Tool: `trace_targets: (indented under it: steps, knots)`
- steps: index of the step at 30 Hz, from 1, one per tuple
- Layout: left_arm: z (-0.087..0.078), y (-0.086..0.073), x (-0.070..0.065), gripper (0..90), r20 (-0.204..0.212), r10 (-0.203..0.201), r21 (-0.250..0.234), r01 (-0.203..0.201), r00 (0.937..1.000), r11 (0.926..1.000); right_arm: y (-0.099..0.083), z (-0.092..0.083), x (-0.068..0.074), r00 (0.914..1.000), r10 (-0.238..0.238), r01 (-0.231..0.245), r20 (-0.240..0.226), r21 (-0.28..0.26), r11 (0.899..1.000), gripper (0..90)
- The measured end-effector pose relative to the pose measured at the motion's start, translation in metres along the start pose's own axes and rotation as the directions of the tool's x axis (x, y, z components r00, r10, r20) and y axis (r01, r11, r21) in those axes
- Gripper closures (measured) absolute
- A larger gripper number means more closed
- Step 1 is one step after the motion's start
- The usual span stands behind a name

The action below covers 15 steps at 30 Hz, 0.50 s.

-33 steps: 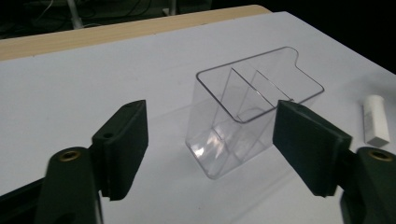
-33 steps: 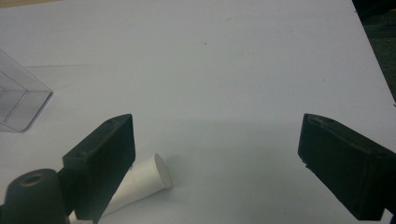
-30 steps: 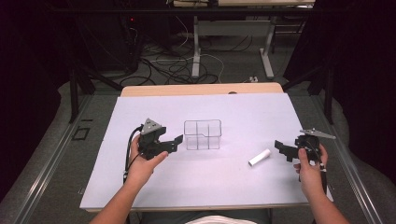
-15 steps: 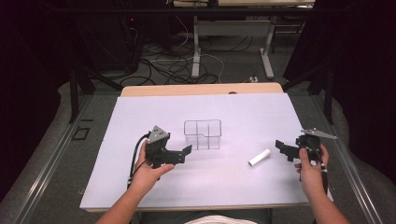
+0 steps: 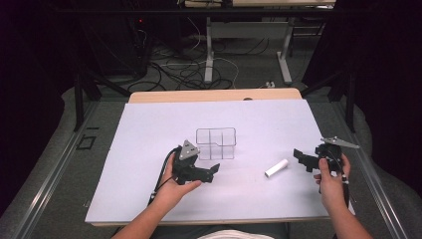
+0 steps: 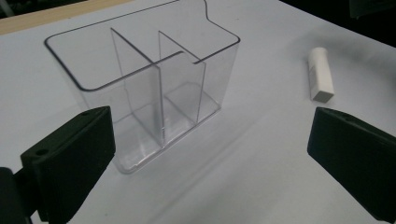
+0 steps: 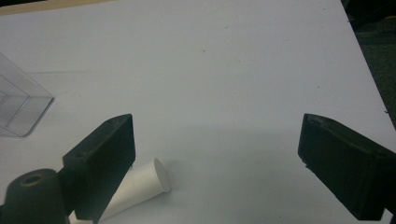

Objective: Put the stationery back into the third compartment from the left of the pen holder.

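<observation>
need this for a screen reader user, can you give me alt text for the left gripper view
A clear plastic organizer box with inner dividers stands empty on a white table, seen between the two open black jaws of the left tongs. A small white cylinder lies on the table to the right of the box, apart from it.

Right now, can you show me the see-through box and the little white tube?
see-through box (image 6: 140, 70), left gripper view, on its middle divider wall.
white tube (image 5: 276, 168), high view, on the middle of its side.
</observation>
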<state>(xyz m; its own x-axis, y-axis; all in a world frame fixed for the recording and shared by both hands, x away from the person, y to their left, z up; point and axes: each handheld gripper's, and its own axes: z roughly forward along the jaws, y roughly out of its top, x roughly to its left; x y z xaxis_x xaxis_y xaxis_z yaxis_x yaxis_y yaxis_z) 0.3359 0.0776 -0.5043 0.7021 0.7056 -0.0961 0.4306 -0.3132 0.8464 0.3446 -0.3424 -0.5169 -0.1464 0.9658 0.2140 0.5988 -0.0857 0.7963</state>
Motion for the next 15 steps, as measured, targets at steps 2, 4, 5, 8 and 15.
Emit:
trace_targets:
  steps: [2, 4, 5, 8, 15]
  knots:
    - [0.003, 0.002, -0.004, 1.6, 0.01, 0.006, 0.012, -0.006, 0.9999, 0.9999, 0.0, 0.0, 0.0, 1.0, 0.002, -0.002, 0.003, -0.001, 1.0, 10.5]
    - [0.008, 0.005, -0.01, 3.1, 0.015, 0.026, 0.017, -0.026, 0.9996, 0.9995, 0.0, 0.0, 0.0, 1.0, -0.001, 0.001, 0.002, -0.001, 1.0, 10.5]
    - [0.011, 0.006, -0.013, 3.6, 0.013, 0.031, 0.01, -0.031, 0.9994, 0.9995, 0.0, 0.0, 0.0, 1.0, -0.003, 0.003, 0.003, -0.001, 1.0, 10.5]
    - [0.019, 0.009, -0.021, 5.0, 0.04, 0.036, 0.015, -0.036, 0.9986, 0.9992, 0.0, 0.001, 0.001, 1.0, -0.002, 0.002, 0.002, 0.0, 1.0, 10.5]
    - [0.045, 0.016, -0.04, 16.1, 0.066, 0.075, 0.038, -0.077, 0.995, 0.9963, 0.0, 0.001, 0.0, 1.0, 0.003, -0.003, -0.001, -0.001, 1.0, 10.5]
